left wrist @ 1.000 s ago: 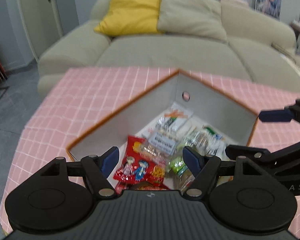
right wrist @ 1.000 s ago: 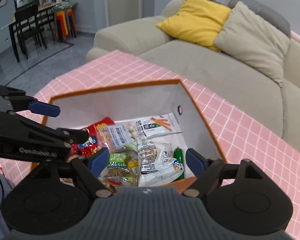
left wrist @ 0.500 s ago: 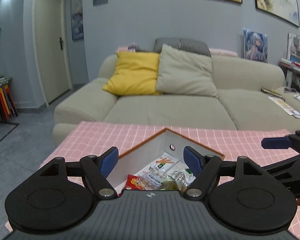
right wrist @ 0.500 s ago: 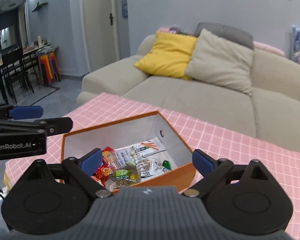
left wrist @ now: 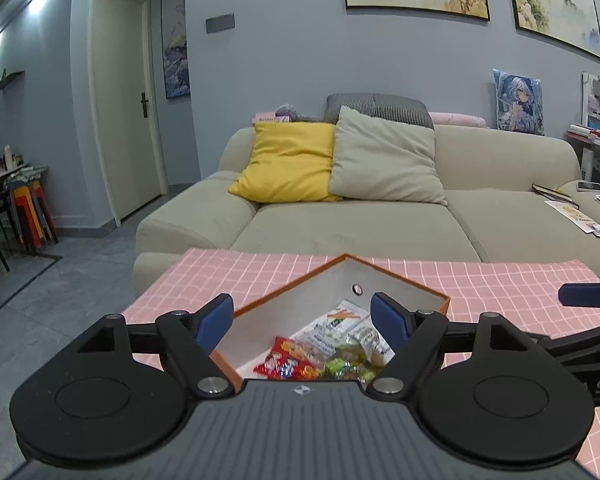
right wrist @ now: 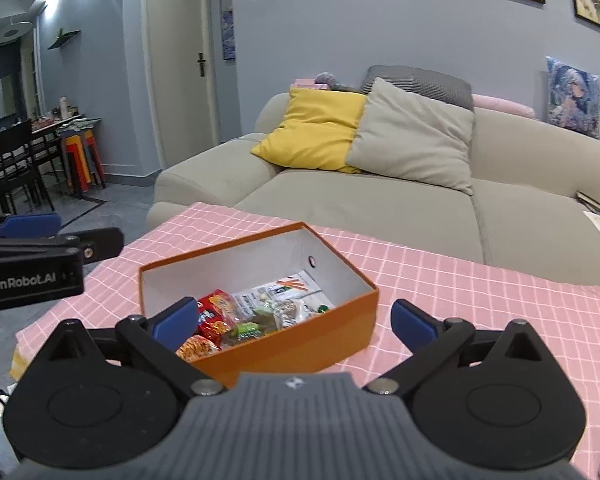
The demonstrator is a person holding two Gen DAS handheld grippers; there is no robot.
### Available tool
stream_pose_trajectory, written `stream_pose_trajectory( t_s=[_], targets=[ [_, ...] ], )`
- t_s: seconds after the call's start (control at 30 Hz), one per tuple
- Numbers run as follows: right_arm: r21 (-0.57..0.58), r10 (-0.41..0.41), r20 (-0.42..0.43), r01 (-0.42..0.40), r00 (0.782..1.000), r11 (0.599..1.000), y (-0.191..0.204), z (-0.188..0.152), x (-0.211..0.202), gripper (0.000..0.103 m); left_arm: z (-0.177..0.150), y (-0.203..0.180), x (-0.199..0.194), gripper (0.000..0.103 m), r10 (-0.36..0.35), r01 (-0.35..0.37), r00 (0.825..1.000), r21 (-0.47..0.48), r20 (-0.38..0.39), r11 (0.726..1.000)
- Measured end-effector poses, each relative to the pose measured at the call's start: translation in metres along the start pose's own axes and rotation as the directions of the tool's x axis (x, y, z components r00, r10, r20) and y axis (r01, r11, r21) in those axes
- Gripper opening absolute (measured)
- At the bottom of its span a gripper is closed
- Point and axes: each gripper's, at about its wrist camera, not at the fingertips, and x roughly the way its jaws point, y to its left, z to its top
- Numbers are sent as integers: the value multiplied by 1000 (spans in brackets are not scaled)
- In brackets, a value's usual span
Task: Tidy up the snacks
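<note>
An orange box point(right wrist: 300, 344) with white inner walls stands on the pink checked tablecloth point(right wrist: 480, 292). It holds several snack packets, among them a red packet point(right wrist: 216, 306) and a white packet with orange sticks point(right wrist: 288, 286). The box also shows in the left wrist view point(left wrist: 400, 284), with the red packet point(left wrist: 288, 360) inside. My left gripper point(left wrist: 304, 316) is open and empty, raised above the box's near corner. My right gripper point(right wrist: 294, 320) is open and empty, raised in front of the box.
A beige sofa point(right wrist: 380, 200) with a yellow cushion point(right wrist: 320, 128) and a grey cushion point(right wrist: 416, 136) stands behind the table. Dark chairs and coloured stools point(right wrist: 80, 156) stand at the far left. Papers lie on the sofa's right end point(left wrist: 572, 212).
Both grippers have lifted and drawn back from inside the box, and the views tilted up towards the room. Both stay open and empty. The snacks lie in the box as before.
</note>
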Motion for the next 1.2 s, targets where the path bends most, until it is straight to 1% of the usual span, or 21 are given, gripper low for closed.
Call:
stream_pose_trajectory(
  t_s=[0.13, 0.27, 0.43, 0.73, 0.9, 1.2],
  targets=[
    [8, -23, -16, 23, 1000, 1000, 0, -11, 6, 99, -11, 2, 8, 93, -5, 4, 999, -25, -55, 1000],
    [-1, -26, -32, 26, 999, 1000, 3, -22, 12, 99, -24, 3, 17, 93, 8, -10, 994, -19, -105, 1000],
    [-17, -14, -66, 13, 998, 1000, 6, -32, 27, 99, -37, 4, 25, 93, 14, -20, 987, -36, -161, 999],
    [-55, 6, -117, -12, 993, 998, 13, -44, 49, 99, -48, 3, 38, 93, 21, -29, 971, -31, -237, 999],
    [-44, 9, -130, -15, 991, 999, 9, -47, 55, 99, -49, 4, 42, 93, 30, -39, 964, -29, -264, 999],
    [-26, 10, -134, -14, 991, 1000, 6, -47, 56, 99, -48, 3, 43, 93, 24, -32, 961, -25, -275, 999]
  ],
)
